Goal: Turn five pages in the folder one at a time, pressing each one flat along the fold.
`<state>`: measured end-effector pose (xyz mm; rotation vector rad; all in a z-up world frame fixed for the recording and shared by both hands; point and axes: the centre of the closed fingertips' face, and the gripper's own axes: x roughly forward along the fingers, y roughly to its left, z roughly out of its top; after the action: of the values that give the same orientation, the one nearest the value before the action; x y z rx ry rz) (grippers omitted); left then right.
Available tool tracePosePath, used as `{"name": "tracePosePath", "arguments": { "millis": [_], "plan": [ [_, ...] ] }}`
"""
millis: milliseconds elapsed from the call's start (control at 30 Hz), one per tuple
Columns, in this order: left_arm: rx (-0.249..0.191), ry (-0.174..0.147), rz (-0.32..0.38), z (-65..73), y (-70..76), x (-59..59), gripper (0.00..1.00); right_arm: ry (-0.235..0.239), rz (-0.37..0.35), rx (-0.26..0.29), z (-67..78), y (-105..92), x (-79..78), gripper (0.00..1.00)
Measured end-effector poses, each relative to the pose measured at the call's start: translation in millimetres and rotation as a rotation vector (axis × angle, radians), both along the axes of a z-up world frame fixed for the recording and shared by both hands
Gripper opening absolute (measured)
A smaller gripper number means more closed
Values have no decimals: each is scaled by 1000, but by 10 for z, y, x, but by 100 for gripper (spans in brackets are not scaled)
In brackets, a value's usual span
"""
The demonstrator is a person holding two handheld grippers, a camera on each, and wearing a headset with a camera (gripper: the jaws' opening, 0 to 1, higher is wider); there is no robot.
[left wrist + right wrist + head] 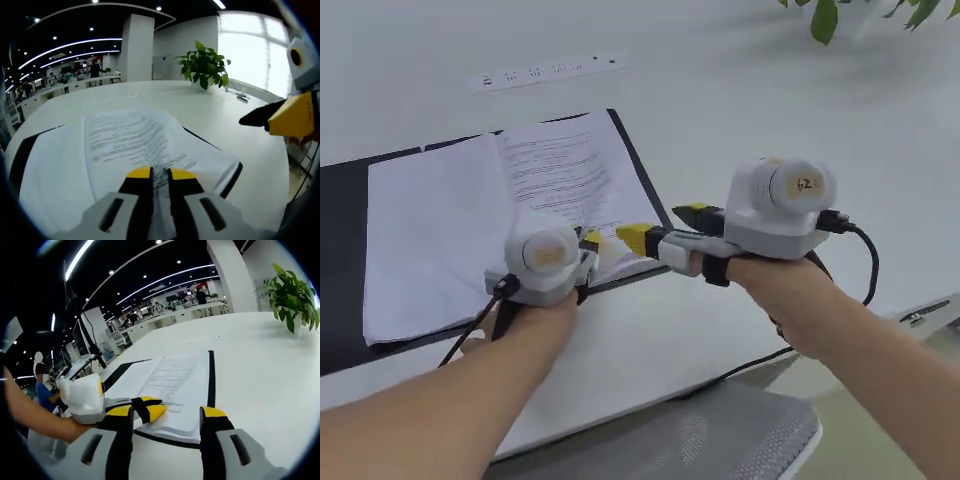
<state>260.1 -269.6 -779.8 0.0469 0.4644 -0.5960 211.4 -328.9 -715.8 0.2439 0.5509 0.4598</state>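
A black folder lies open on the white table, with a blank sheet on its left side and a printed page on its right. At the near edge of the printed page, my left gripper is shut on the paper; its yellow tips pinch the sheet. My right gripper hovers open just right of the folder's near right corner. Its jaws stand wide apart above the table, and the left gripper is close on its left.
A white socket strip lies on the table beyond the folder. A potted plant stands at the far right. A grey chair seat sits below the table's near edge. Black cables trail from both grippers.
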Motion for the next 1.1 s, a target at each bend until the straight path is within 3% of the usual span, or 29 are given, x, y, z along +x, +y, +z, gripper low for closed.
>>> {"name": "tracePosePath", "arguments": {
  "millis": [333, 600, 833, 1100],
  "plan": [
    [-4, -5, 11, 3, 4, 11, 10, 129, 11, 12, -394, 52, 1, 47],
    [-8, -7, 13, -1, 2, 9, 10, 168, -13, 45, -489, 50, -45, 45],
    [-8, -10, 13, -1, 2, 5, 10, 210, -108, 117, -538, -50, 16, 26],
    [-8, -3, 13, -6, -2, 1, 10, 220, -159, 90, -598, -170, 31, 5]
  ]
}}
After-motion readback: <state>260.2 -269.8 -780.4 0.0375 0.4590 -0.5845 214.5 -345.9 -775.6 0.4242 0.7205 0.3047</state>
